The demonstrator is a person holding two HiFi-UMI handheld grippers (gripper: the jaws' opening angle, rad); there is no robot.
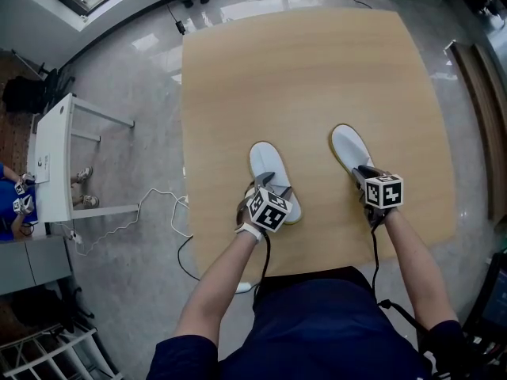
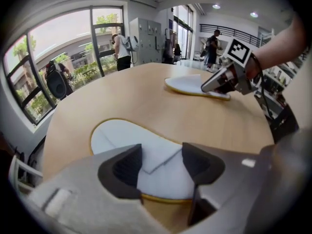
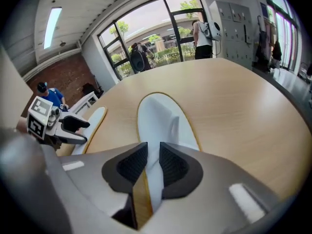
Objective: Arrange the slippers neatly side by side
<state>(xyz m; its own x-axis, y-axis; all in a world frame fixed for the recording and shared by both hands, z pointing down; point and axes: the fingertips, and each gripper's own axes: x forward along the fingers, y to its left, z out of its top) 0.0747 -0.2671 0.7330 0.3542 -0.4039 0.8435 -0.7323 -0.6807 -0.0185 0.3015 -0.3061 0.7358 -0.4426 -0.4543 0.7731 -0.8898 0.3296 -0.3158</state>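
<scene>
Pair unaligned, well apart by table [image 1: 317, 70] near edge: right slipper [image 1: 347, 147] heel pinched in narrow right gripper [image 3: 150, 167]; left slipper [image 1: 264, 163] heel straddled by wide left gripper [image 2: 161, 165], ungripped.

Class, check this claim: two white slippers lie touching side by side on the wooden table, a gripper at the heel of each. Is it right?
Not quite. The left slipper and the right slipper do not touch: the head view shows them apart, bare table between. The rest holds: the left gripper and right gripper are at their heels.
</scene>
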